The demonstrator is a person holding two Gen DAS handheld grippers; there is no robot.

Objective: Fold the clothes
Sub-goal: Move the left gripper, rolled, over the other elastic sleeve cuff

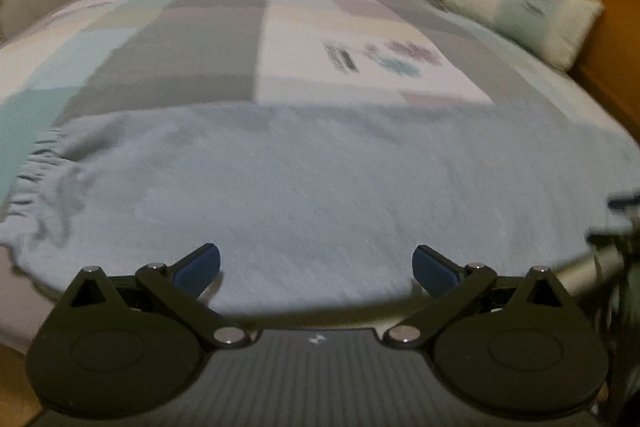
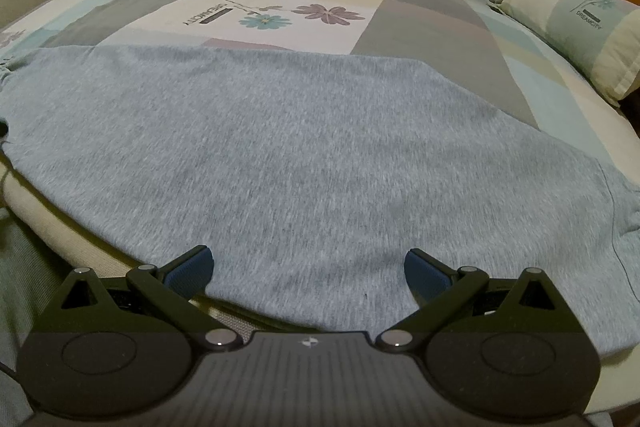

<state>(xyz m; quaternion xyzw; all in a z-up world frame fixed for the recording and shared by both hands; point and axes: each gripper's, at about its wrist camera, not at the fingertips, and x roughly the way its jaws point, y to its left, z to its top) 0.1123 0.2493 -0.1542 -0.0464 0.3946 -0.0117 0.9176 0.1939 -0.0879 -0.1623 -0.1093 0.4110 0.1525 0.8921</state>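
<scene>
Garment (image 1: 320, 187), light blue-grey, lies spread flat across near part of bed (image 1: 200, 59). Left wrist view: left gripper (image 1: 316, 267) released, fingers wide apart, nothing btwn them, hovering over garment's near edge; gathered hem at far left. Right wrist view: right gripper (image 2: 308, 267) also spread wide, empty, just above garment (image 2: 300, 155) near edge; pillow (image 2: 580, 23) far right.
</scene>
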